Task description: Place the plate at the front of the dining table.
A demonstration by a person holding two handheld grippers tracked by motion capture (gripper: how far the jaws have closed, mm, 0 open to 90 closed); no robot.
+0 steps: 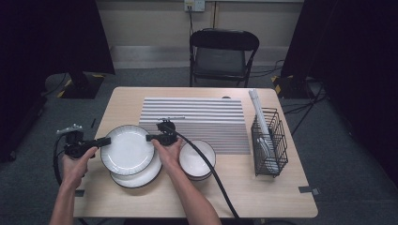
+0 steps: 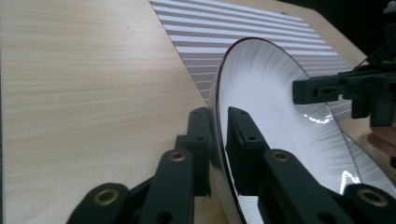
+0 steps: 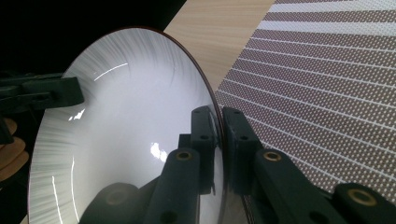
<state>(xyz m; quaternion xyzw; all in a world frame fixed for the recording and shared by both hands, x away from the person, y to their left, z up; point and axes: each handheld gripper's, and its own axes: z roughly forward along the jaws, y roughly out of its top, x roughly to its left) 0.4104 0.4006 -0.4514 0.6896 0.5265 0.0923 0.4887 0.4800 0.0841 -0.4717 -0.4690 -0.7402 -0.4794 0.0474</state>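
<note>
My left gripper (image 1: 104, 140) has its jaws pinched on the left rim of the upper plate (image 1: 127, 149), one jaw above the rim and one below, as the left gripper view shows (image 2: 218, 135). My right gripper (image 1: 151, 138) is clamped the same way on that plate's right rim, its two jaws nearly together with only the thin edge between them (image 3: 219, 140). So I hold the white, dark-rimmed plate from both sides, over the near-left part of the table (image 1: 263, 197).

Directly beneath it lies a second plate (image 1: 141, 178) of the same kind, flat on the table and peeking out toward the near edge. Just to the right of my right hand (image 1: 170, 154) sits a white bowl (image 1: 197, 160), close to the plates but apart from them.

Farther back, a striped mat (image 1: 197, 123) covers the middle of the table, its near-left corner just behind the held plate. By the right edge stands a black wire rack (image 1: 270, 140) with white ware (image 1: 264, 145) upright in it. Beyond the far edge, a black folding chair (image 1: 223, 56) stands on the floor.
</note>
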